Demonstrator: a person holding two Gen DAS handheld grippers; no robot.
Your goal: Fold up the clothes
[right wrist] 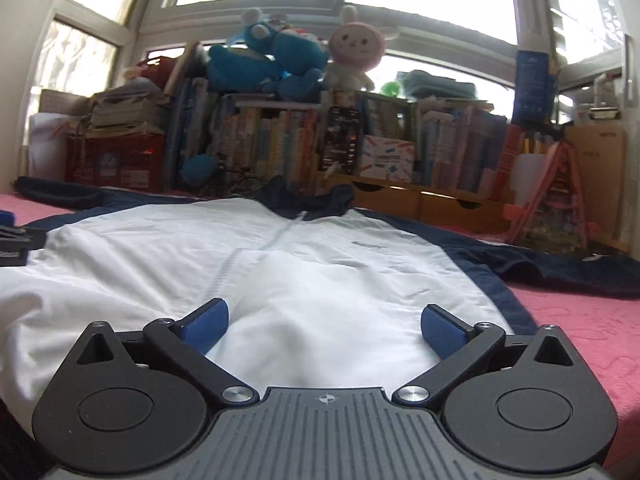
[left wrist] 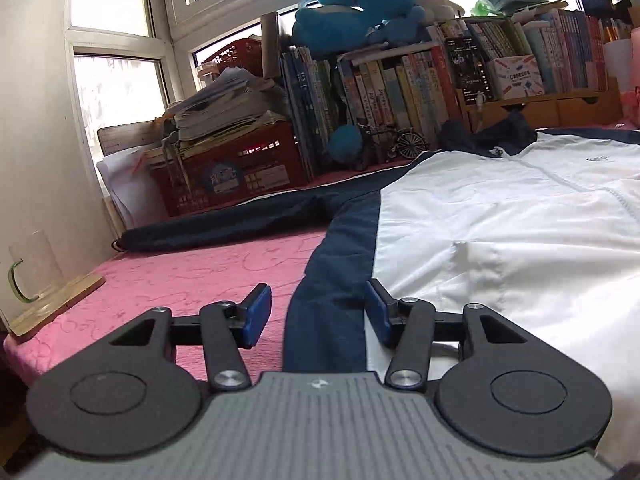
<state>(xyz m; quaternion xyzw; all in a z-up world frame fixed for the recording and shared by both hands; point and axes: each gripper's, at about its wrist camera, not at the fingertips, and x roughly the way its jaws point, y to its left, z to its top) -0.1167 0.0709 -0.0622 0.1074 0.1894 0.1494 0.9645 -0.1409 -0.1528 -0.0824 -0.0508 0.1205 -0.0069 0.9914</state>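
Note:
A white jacket (left wrist: 500, 216) with navy sleeves and side panels lies spread flat, front up, on a pink cloth (left wrist: 192, 272). My left gripper (left wrist: 318, 316) stands open at the jacket's near left edge, its blue pads either side of the navy side panel (left wrist: 324, 312). The left sleeve (left wrist: 224, 224) stretches away to the left. In the right wrist view my right gripper (right wrist: 324, 328) stands open and low over the white jacket (right wrist: 320, 272) near its hem, nothing between its fingers. The navy collar (right wrist: 308, 200) lies at the far end. The right sleeve (right wrist: 560, 268) runs off to the right.
Behind the jacket stand rows of books (left wrist: 400, 92), a red crate (left wrist: 228, 168) stacked with papers, and plush toys (left wrist: 352, 12) on top. A glass mug (left wrist: 32, 268) on a wooden coaster sits at the left edge. A pink stand (right wrist: 556, 196) stands at the right. The other gripper (right wrist: 14, 244) shows at the left edge.

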